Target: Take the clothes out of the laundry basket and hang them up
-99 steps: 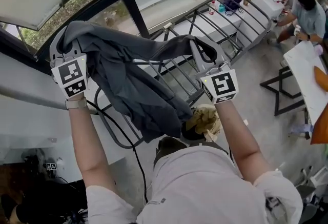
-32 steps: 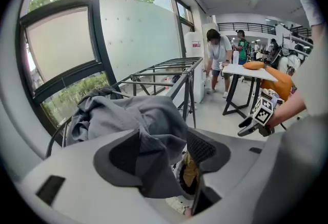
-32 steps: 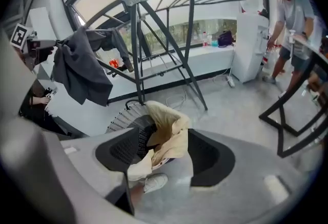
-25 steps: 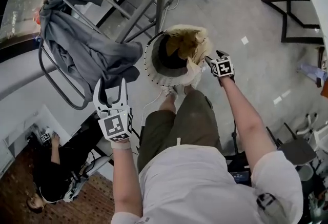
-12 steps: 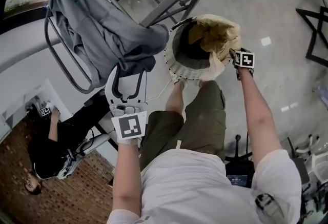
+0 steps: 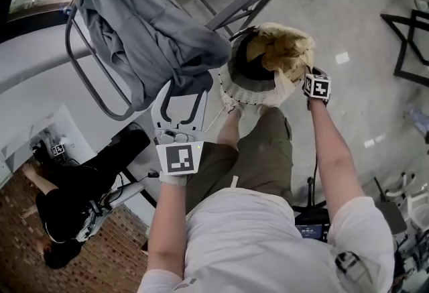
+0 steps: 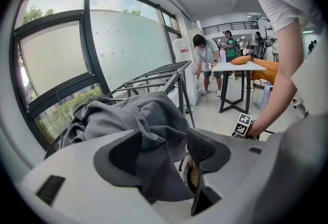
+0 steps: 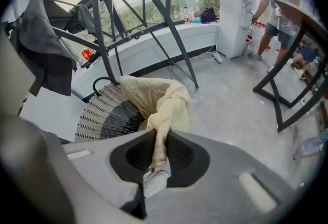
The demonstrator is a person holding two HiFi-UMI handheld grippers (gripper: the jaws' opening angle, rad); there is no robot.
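A round woven laundry basket (image 6: 231,87) (image 8: 102,115) stands on the floor by my feet. A pale yellow garment (image 6: 281,50) (image 8: 159,100) spills over its rim. My right gripper (image 6: 310,80) (image 8: 160,151) has just been closing and is shut on a fold of that garment at the rim. A grey garment (image 6: 134,30) (image 7: 133,115) hangs over the drying rack (image 6: 87,90). Just below its hem my left gripper (image 6: 182,100) (image 7: 164,154) stands open, holding nothing; the grey cloth shows beyond its jaws.
A person in black (image 6: 67,218) lies or crouches on the floor at lower left. A black table frame (image 6: 409,50) is at the right. People stand at a white table (image 7: 241,66) farther off. A white water dispenser (image 8: 233,13) is by the window.
Four seconds ago both grippers held the grey garment up; now it hangs on the rack. In the last second my right gripper sank to the basket rim and closed on the yellow garment.
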